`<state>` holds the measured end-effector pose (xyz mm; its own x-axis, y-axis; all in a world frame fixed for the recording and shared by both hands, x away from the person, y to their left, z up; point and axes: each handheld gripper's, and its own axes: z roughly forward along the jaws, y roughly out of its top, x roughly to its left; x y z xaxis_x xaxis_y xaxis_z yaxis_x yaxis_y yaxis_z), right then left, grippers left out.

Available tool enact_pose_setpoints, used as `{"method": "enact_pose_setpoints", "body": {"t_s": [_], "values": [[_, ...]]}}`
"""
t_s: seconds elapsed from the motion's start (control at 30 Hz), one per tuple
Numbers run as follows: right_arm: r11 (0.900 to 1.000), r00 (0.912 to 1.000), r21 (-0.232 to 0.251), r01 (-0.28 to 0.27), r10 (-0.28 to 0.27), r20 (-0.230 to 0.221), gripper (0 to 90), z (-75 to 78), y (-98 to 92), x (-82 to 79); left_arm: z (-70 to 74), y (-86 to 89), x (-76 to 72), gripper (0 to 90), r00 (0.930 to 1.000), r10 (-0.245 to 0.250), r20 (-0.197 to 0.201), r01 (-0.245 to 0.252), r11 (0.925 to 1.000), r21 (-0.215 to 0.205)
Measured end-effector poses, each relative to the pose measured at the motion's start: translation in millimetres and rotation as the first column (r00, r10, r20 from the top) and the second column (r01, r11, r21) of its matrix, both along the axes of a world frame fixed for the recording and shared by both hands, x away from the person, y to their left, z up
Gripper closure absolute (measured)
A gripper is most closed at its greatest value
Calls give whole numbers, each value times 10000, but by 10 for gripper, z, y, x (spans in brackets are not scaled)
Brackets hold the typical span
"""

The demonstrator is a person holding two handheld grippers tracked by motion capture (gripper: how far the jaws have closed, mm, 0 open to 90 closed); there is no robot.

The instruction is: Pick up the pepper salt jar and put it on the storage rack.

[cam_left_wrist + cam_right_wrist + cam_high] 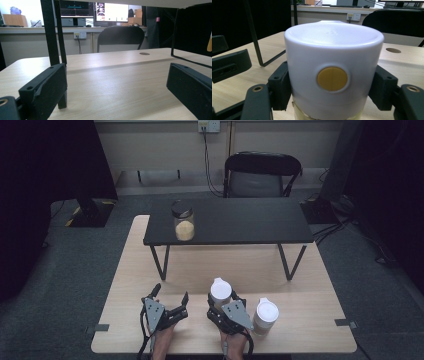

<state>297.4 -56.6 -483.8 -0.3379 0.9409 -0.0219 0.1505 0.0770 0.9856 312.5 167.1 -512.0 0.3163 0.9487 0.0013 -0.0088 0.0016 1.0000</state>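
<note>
Two white-lidded containers stand on the worktop [130, 285]: one [220, 292] near the middle, another [265, 316] to its right. One glass jar [183, 221] with a dark lid sits on one low black table [240, 222]. One black chair [261, 175] stands behind. Two grippers [170, 296] [222, 301] rest at the near edge.

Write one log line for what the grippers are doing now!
right gripper: shut on white-lidded jar | left gripper: open, empty | second white-lidded jar: standing on table

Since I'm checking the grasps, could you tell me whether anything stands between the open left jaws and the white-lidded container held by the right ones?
Nothing visible does. The left gripper is open over bare tabletop, and the white-lidded container sits just to its right, clamped in the right gripper.
</note>
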Motion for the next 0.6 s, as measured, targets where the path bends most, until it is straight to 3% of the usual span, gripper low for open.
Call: {"method": "enact_pose_setpoints", "body": {"t_s": [0.6], "values": [[9990,9990,103,-430,428,123,304,204,4,-67,0,-1,-1,28,10000,21,-6,-21,10000,5]]}}
